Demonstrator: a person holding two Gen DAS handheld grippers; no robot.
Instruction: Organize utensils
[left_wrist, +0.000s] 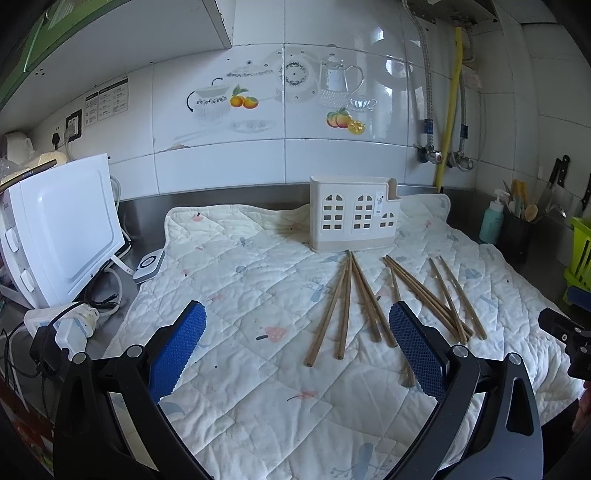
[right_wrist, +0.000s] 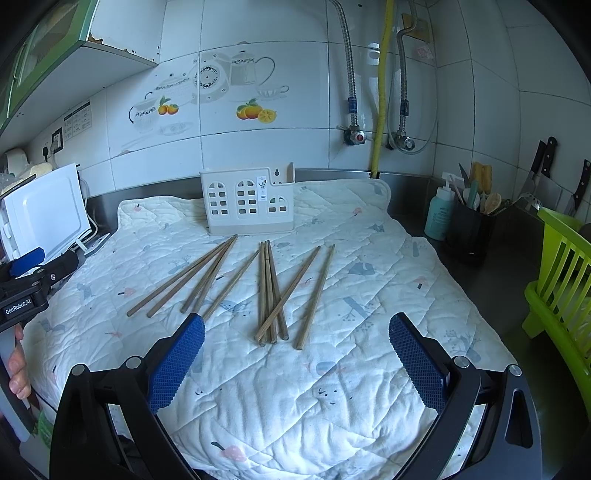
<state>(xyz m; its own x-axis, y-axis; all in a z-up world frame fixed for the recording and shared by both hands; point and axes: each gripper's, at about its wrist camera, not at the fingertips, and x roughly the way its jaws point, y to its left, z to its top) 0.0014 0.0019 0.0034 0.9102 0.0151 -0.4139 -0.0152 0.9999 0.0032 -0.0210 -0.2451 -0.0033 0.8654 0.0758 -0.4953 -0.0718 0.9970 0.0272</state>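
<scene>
Several brown wooden chopsticks lie loose on a white quilted mat; they also show in the right wrist view. A white house-shaped utensil holder stands upright at the mat's far edge, just beyond the chopsticks, and shows in the right wrist view. My left gripper is open and empty, hovering above the mat with the chopsticks ahead and to the right. My right gripper is open and empty, with the near ends of the chopsticks between its fingers.
A white appliance and cables sit left of the mat. A teal bottle, a dark utensil pot and a green rack stand at the right. The tiled wall carries pipes and knives.
</scene>
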